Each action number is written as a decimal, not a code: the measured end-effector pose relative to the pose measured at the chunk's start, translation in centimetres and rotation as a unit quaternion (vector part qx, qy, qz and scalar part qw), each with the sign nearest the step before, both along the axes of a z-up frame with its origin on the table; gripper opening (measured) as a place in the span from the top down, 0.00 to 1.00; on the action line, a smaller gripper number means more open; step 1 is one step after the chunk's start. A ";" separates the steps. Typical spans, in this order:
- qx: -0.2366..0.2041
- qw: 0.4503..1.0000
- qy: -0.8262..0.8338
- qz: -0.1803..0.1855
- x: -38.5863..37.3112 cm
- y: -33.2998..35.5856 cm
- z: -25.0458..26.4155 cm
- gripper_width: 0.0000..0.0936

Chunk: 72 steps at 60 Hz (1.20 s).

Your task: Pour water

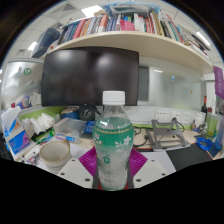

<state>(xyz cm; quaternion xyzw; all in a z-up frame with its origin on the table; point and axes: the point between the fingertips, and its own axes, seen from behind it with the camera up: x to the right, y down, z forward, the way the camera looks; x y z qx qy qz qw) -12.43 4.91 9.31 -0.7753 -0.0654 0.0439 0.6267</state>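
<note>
Your gripper [113, 160] is clamped on the water bottle [113, 140], upright between the pink pads. The bowl [54, 152] sits left.

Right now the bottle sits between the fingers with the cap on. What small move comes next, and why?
Probably close the fingers on the water bottle and lift it a little. It stands upright between the pink pads, its white cap on, so the gripper seems placed to grasp. Whether the pads already press on it cannot be told. A bowl sits beside it on the table, a possible place to pour.
</note>
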 end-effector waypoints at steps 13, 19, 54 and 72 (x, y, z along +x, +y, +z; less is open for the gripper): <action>-0.024 0.999 -0.023 -0.005 0.5 -1.0 -0.5 0.16; -0.030 0.999 -0.031 -0.016 1.3 -3.5 0.0 0.09; -0.093 0.977 -0.005 -0.190 11.5 -20.8 13.6 0.09; -0.072 0.983 -0.001 -0.166 15.9 -22.3 16.2 0.09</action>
